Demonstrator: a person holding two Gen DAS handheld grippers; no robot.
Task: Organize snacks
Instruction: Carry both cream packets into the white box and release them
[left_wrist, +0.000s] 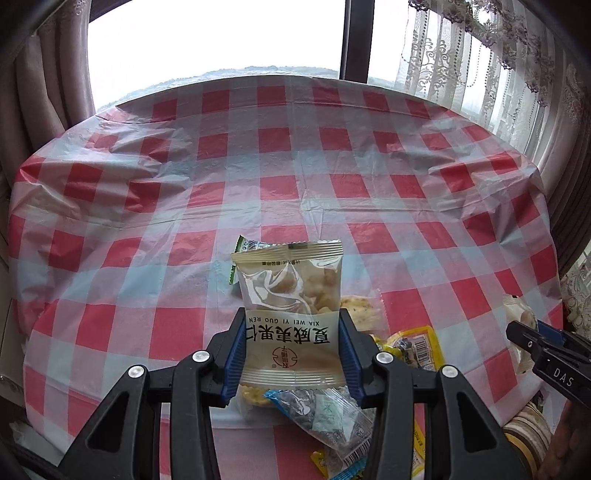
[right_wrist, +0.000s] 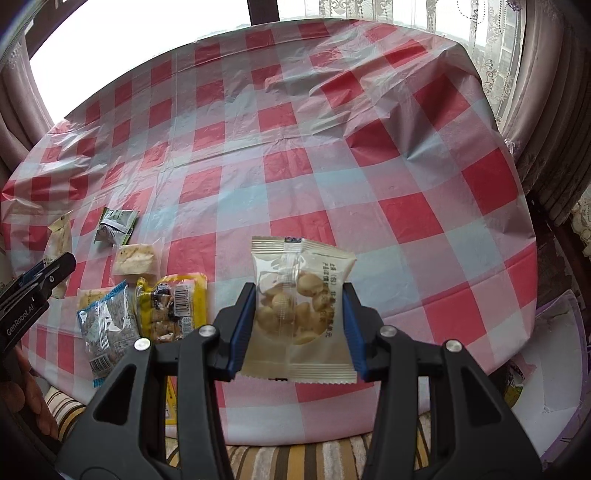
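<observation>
In the left wrist view my left gripper (left_wrist: 292, 319) is shut on a cream macadamia nut packet (left_wrist: 290, 280), held upright above the checked table. In the right wrist view my right gripper (right_wrist: 299, 291) is shut on a second cream nut packet (right_wrist: 303, 314), also lifted off the table. Each gripper shows at the other view's edge: the right gripper (left_wrist: 524, 334) at the right and the left gripper (right_wrist: 55, 271) at the left. Below them lie a green packet (right_wrist: 116, 223), a cracker packet (right_wrist: 135, 258), a yellow packet (right_wrist: 173, 306) and a blue packet (right_wrist: 107, 328).
The round table wears a wrinkled red-and-white checked plastic cloth (right_wrist: 332, 166). Curtains (left_wrist: 517, 92) and a bright window ring its far side. A striped cushion (right_wrist: 295, 458) sits under the near edge, and a white and purple box (right_wrist: 554, 350) stands at the right.
</observation>
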